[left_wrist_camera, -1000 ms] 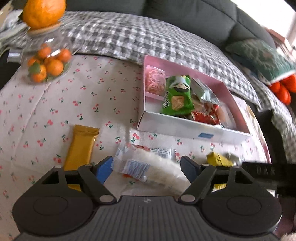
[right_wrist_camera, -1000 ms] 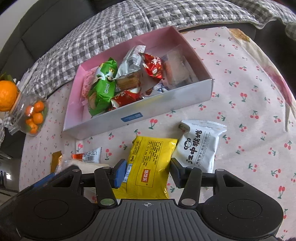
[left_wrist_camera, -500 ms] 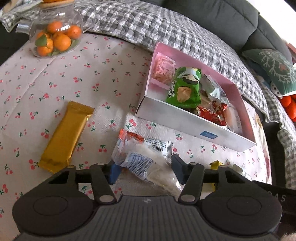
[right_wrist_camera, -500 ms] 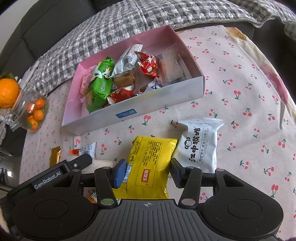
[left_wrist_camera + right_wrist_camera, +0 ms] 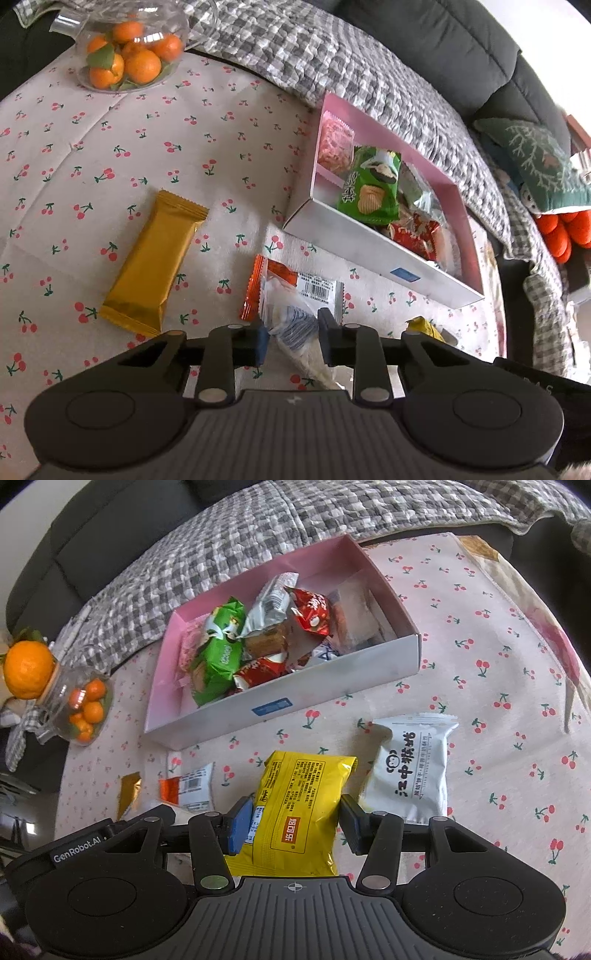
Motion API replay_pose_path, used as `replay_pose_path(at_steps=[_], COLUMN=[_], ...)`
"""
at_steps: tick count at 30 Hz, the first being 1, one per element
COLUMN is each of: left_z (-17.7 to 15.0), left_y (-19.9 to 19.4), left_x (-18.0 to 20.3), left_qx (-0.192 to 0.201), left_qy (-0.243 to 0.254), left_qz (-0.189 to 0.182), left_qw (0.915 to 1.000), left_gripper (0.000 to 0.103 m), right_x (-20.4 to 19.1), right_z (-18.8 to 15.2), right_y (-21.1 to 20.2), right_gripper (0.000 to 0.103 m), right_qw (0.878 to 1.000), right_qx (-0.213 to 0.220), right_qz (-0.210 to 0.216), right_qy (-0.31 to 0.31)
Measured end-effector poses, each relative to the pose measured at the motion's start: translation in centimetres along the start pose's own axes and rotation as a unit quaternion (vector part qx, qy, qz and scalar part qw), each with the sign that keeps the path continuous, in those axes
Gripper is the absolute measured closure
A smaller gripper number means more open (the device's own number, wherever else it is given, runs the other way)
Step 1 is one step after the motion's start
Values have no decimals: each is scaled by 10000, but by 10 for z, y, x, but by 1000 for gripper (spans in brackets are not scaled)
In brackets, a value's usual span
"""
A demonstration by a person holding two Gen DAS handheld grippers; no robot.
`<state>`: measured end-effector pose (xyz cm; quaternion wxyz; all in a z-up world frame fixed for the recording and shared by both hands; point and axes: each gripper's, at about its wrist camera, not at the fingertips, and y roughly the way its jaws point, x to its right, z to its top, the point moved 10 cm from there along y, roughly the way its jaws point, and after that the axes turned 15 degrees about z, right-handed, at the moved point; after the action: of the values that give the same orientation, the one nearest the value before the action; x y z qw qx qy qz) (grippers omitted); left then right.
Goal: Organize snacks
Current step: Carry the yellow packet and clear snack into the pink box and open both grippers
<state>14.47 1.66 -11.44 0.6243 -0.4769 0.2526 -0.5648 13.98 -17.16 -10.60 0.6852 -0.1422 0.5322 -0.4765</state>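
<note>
**Clear wrapper pinched on the left, yellow bag gripped on the right**

Clear plastic crinkles between my left tongs [image 5: 290,341]: they have just been closing, and now both pads press on the near end of the see-through packet [image 5: 295,314], the one with the orange edge and the barcode label. It lies on the table [image 5: 110,147], on the cherry-print cloth, just short of the pink box [image 5: 369,243].

My right tongs [image 5: 293,825] sit half-closed on the yellow bag [image 5: 299,805], a pad against each long side. I read that as a grip, though the bag seems to rest on the cloth rather than hang free.

The box already holds the green chip bag [image 5: 371,188], red packets and a few more. Loose outside it are the gold bar [image 5: 153,258] to the left and the white packet [image 5: 410,768] just beside the yellow bag.

So I judge the step in hand to be picking up, with both hands loaded and nothing lifted yet. Next I would raise each snack clear of the box's near wall, carry it over and let go above a free spot. The clear wrapper is slippery and held only by its end, so it may sag or slide out; I would lift slowly.
</note>
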Motion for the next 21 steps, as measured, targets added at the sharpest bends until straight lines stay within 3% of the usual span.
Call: replay_pose_path(at_steps=[13, 21], left_z=[11, 26], left_y=[-25, -49], left_x=[3, 14], left_qx=[172, 600], left_qy=[-178, -81], left_qz=[-504, -662], left_qw=[9984, 9960], left_gripper=[89, 91], right_x=[3, 12], right_z=[11, 24], right_y=[-21, -39], right_gripper=[53, 53], right_qw=[9989, 9963], right_qx=[288, 593], right_qz=[250, 340], right_qy=[274, 527])
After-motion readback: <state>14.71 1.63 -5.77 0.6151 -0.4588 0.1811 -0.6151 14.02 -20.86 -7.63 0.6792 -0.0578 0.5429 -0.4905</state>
